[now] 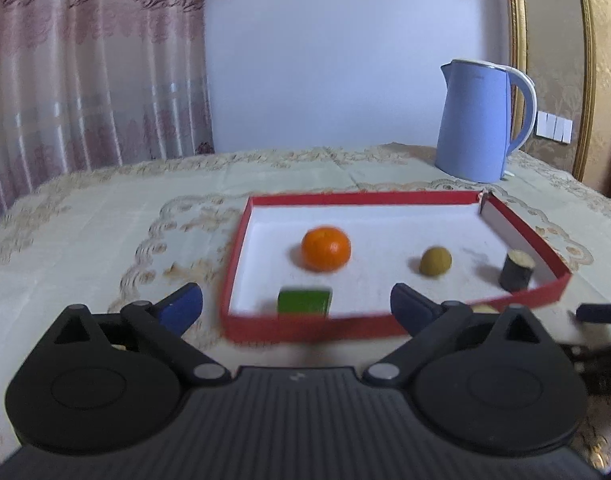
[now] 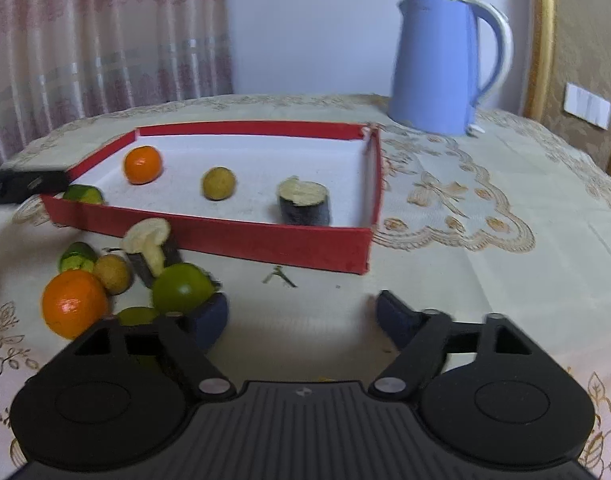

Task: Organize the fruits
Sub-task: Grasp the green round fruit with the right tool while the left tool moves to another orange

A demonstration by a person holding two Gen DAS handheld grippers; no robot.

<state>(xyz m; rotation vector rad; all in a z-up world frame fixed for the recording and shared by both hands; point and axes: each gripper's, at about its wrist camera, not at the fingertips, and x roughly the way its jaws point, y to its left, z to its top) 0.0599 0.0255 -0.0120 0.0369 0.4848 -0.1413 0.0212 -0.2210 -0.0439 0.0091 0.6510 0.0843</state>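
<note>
Both claws spread wide, empty: left gripper (image 1: 296,305), right gripper (image 2: 301,314). Red tray (image 2: 209,232) holds orange (image 1: 326,249). Only right view shows loose fruit pile (image 2: 117,280) at 9 o'clock, outside tray.

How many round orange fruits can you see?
2. One round orange fruit sits inside the red cardboard tray, near its far left corner. The other orange fruit lies on the tablecloth outside, in the pile beside the right gripper. More may be hidden.
</note>
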